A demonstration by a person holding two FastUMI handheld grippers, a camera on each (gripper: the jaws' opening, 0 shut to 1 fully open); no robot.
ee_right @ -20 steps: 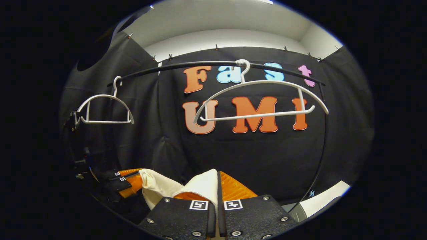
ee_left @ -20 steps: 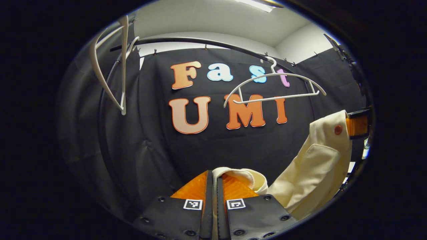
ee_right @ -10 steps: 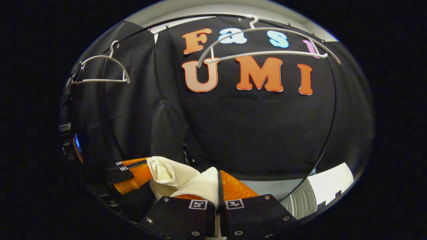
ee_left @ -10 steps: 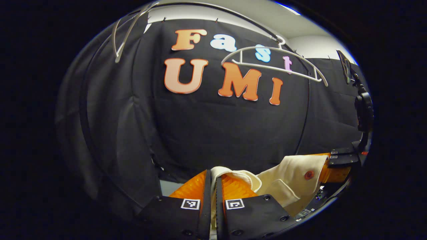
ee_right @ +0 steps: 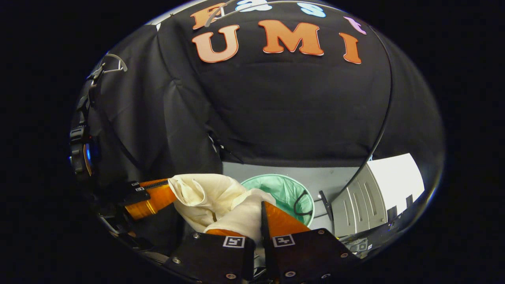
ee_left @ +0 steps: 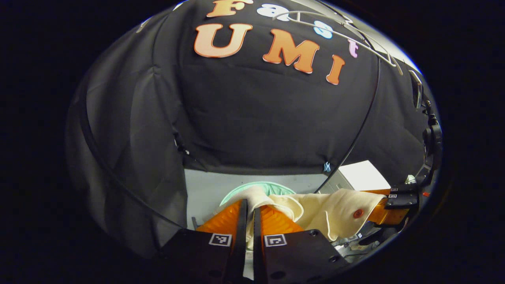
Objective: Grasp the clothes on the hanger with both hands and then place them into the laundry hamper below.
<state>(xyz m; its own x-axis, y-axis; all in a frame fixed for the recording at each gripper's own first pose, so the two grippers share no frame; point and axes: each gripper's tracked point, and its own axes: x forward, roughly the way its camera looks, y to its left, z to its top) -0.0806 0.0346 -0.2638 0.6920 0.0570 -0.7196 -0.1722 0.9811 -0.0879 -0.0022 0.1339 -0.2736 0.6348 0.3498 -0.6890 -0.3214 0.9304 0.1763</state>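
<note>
Garment [ee_left: 327, 207]: cream, crumpled, red button | left tool [ee_left: 249, 215] clamped on it | right tool [ee_right: 258, 219] clamped too

We look forward and downward along each pair of tongs, close above the green hamper [ee_right: 282, 191], both views sharing it and the cream garment [ee_left: 327, 207].

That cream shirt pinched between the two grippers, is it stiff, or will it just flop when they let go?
Probably floppy: the cream shirt sags and folds between the left gripper and the right gripper. It looks light, since thin pinches of cloth hold it up. Released, it would likely crumple down toward the green hamper rather than keep its shape.
</note>
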